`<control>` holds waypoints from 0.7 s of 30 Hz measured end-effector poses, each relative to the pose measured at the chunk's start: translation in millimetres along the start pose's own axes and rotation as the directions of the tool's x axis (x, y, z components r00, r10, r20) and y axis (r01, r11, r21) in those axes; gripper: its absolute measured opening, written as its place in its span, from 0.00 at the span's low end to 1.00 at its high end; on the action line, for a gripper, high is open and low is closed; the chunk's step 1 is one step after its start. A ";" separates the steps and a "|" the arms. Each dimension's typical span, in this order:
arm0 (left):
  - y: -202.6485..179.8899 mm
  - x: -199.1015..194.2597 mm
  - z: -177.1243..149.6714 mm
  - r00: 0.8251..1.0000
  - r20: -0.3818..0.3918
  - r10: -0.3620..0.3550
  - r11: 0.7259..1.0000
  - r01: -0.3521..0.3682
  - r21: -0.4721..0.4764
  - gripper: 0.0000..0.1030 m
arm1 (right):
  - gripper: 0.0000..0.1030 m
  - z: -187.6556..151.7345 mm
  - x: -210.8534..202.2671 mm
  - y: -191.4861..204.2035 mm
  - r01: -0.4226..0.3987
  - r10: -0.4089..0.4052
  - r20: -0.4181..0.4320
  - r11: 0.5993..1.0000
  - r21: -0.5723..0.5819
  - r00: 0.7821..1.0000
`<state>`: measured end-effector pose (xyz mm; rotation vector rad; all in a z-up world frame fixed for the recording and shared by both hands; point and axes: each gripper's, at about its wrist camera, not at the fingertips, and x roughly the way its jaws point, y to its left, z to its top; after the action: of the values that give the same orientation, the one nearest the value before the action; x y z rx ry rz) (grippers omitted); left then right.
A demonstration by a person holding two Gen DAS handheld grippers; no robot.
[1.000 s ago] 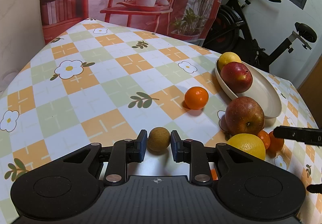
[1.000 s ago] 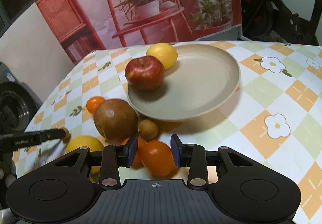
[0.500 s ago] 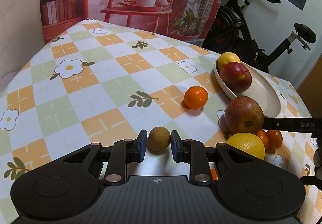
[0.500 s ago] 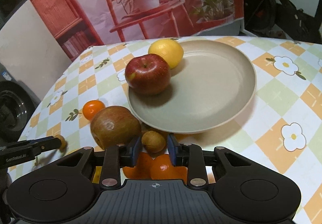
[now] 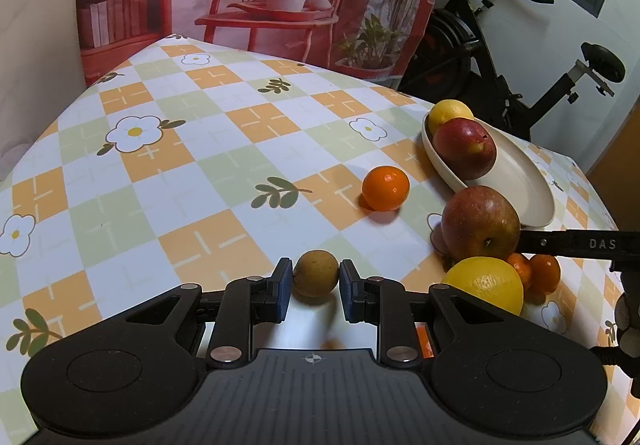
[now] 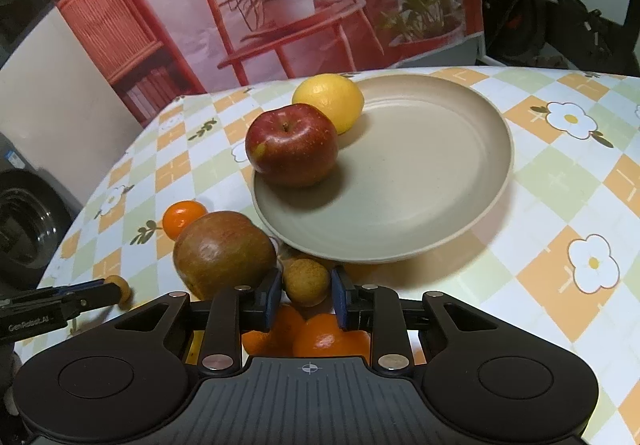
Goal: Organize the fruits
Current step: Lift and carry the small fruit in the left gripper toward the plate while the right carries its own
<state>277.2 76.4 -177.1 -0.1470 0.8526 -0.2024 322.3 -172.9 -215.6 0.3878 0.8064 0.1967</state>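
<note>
Right wrist view has the real change: a second ago the right gripper had its jaws spread around an orange, and now it sits further in toward the plate, with the jaws clamped on a small brown fruit. The two oranges that were between and ahead of the fingers are now tucked underneath, right behind the pads. The brown apple is just left of the left finger, touching or nearly so. The plate rim is just ahead of the gripper, and a red apple and a lemon rest together at its far left edge.

Left side hasn't budged. The left gripper is closed on the other small brown fruit, same as before, both blue pads pressed to its sides, low over the checked tablecloth. That fruit is round, dull tan-brown, a bit rough-skinned. In this view the only thing that's different is the right gripper's black finger, which now reaches in from the right edge behind the brown apple. A lone orange sits ahead and to the right, well clear of the fingers, and a big yellow citrus is just off to the right.
</note>
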 end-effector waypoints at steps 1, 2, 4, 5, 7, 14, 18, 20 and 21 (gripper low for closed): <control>0.2 -0.2 -0.3 1.000 0.000 0.000 1.000 0.000 0.002 0.26 | 0.24 -1.6 -2.1 -0.8 -0.005 0.005 0.007 1.000 0.002 1.000; -0.4 -0.3 -0.5 1.000 -0.001 0.002 1.000 -0.002 0.006 0.26 | 0.24 -3.0 -4.0 -1.1 -0.008 0.008 0.014 1.000 0.003 1.000; -0.6 -1.5 -1.8 1.000 -0.002 -0.001 1.000 0.001 0.010 0.26 | 0.24 -6.3 -9.0 -1.8 -0.014 0.014 0.032 1.000 0.002 0.999; -0.8 -2.1 -2.6 1.000 -0.003 -0.002 1.000 0.002 0.012 0.26 | 0.24 -7.8 -11.9 -2.4 -0.017 0.017 0.040 1.000 0.002 0.999; -2.3 -3.2 -4.0 1.000 -0.005 -0.002 1.000 0.002 0.020 0.26 | 0.24 -11.2 -17.6 -4.0 -0.022 0.022 0.058 1.000 0.000 0.998; -7.3 -9.2 -0.5 1.000 0.008 -0.003 0.999 0.002 0.038 0.26 | 0.24 -17.6 -33.7 -13.4 -0.044 0.043 0.109 0.999 0.014 0.993; -13.6 -15.1 5.7 1.000 0.028 -0.009 0.998 0.007 0.057 0.26 | 0.24 -18.8 -39.2 -17.3 -0.055 0.052 0.132 0.998 0.022 0.990; -18.9 -17.9 9.4 0.999 0.036 -0.015 0.998 0.012 0.068 0.26 | 0.24 -19.2 -42.0 -18.7 -0.060 0.056 0.144 0.998 0.020 0.988; -22.2 -19.0 11.6 0.999 0.040 -0.018 0.997 0.015 0.076 0.26 | 0.24 -19.0 -43.6 -19.4 -0.062 0.059 0.150 0.998 0.018 0.987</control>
<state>271.2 59.9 -151.0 -0.0867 0.8027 -0.2461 279.3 -199.5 -206.5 0.4431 0.6505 0.2130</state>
